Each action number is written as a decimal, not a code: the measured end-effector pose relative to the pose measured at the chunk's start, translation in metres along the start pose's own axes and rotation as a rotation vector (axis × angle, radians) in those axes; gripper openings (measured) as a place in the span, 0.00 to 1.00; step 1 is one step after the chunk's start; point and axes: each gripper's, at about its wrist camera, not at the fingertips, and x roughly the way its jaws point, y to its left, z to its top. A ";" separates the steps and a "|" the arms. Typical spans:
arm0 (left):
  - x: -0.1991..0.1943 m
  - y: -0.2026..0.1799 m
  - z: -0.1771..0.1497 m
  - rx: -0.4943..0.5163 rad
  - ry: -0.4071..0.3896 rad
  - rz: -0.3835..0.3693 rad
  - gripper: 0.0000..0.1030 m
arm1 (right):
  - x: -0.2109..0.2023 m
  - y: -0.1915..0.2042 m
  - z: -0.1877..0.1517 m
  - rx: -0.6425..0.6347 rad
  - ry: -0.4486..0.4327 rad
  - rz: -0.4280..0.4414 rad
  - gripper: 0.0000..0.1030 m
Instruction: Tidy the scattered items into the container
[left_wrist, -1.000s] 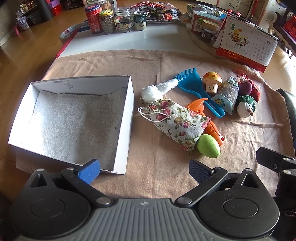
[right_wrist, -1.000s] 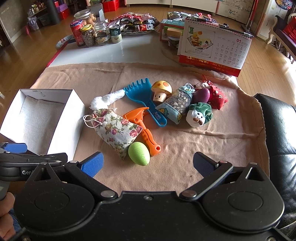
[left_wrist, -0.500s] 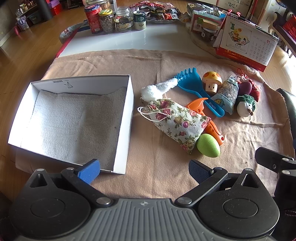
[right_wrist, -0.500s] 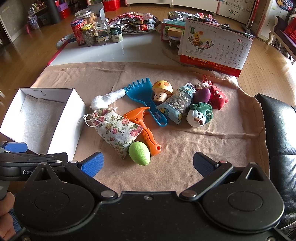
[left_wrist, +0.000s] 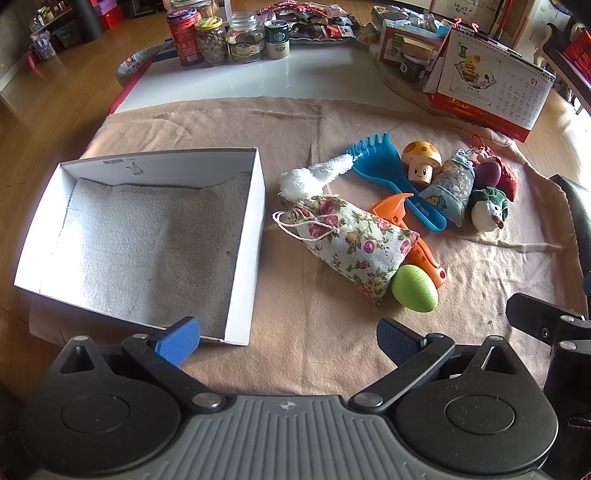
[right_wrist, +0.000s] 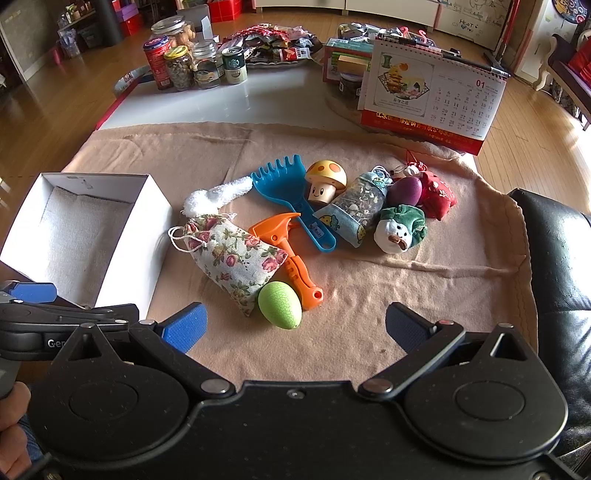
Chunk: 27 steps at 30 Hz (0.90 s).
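1. The scattered toys lie piled on the cloth (right_wrist: 369, 332) right of the empty white box (left_wrist: 243, 266) — nothing stowed yet.
2. Left gripper (left_wrist: 288, 338) and right gripper (right_wrist: 293, 323) hover with jaws wide, empty.
3. Risk: the green egg (right_wrist: 279, 305) touches the floral pouch (right_wrist: 236, 258) — a nudge could roll it.

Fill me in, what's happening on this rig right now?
A person holds a gripper in each hand over a cloth-covered table. Both the left gripper and right gripper are open and hold nothing. The white box holds only a towel liner. The toys, including the floral pouch, green egg, orange hammer and blue rake, all lie on the cloth outside it.
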 end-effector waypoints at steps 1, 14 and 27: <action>0.000 0.000 0.000 0.000 0.001 -0.002 0.99 | 0.000 0.000 0.000 0.001 0.000 0.000 0.97; -0.010 -0.004 -0.003 0.030 -0.040 -0.026 0.99 | -0.001 0.002 0.000 0.002 -0.002 0.007 0.97; -0.013 -0.039 0.001 0.133 -0.059 -0.080 0.99 | -0.016 -0.035 -0.009 0.070 -0.049 -0.024 0.97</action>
